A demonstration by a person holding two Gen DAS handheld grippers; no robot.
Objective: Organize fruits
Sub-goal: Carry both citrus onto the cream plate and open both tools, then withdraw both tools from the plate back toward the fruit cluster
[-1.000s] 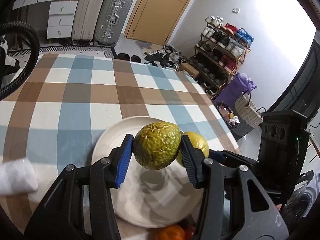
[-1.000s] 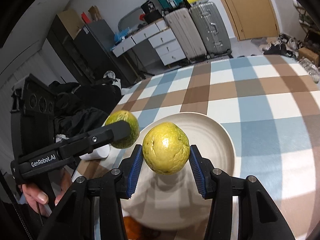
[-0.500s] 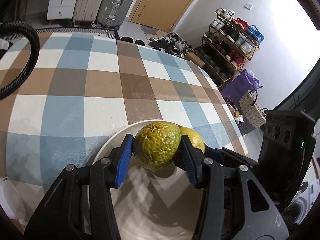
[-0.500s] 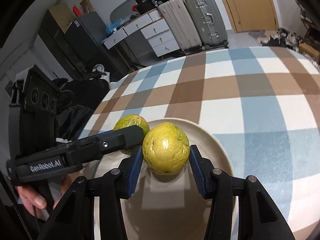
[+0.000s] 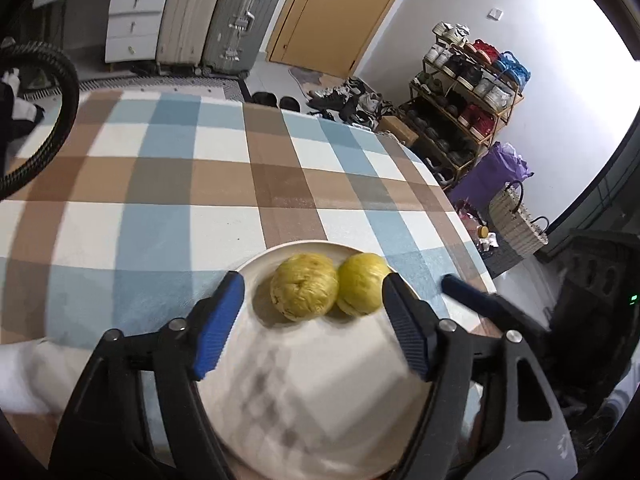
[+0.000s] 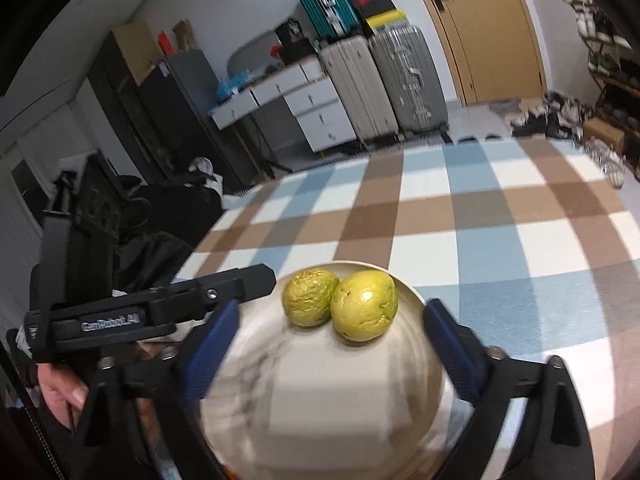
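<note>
Two yellow-green fruits lie side by side, touching, at the far part of a white plate [image 5: 304, 392] on the checked tablecloth. The wrinkled fruit [image 5: 304, 293] is on the left and the smoother fruit [image 5: 362, 283] on the right. My left gripper [image 5: 310, 320] stands open just behind them, its blue pads wide apart and empty. In the right wrist view the wrinkled fruit [image 6: 310, 298] and the smoother fruit [image 6: 364, 306] rest on the plate [image 6: 320, 400], and my right gripper [image 6: 330, 350] is open with nothing in it. The left gripper's black finger [image 6: 224, 292] reaches in from the left.
The checked tablecloth [image 5: 180, 184] stretches beyond the plate. A white rolled cloth [image 5: 24, 380] lies at the left near edge. A black hose [image 5: 60, 92] curves at the far left. Suitcases [image 5: 224, 20], drawers and a shoe rack [image 5: 468, 88] stand past the table.
Both grippers have opened and let go of their fruits, which now lie on the plate. Both grippers have drawn back a little from the fruits.
</note>
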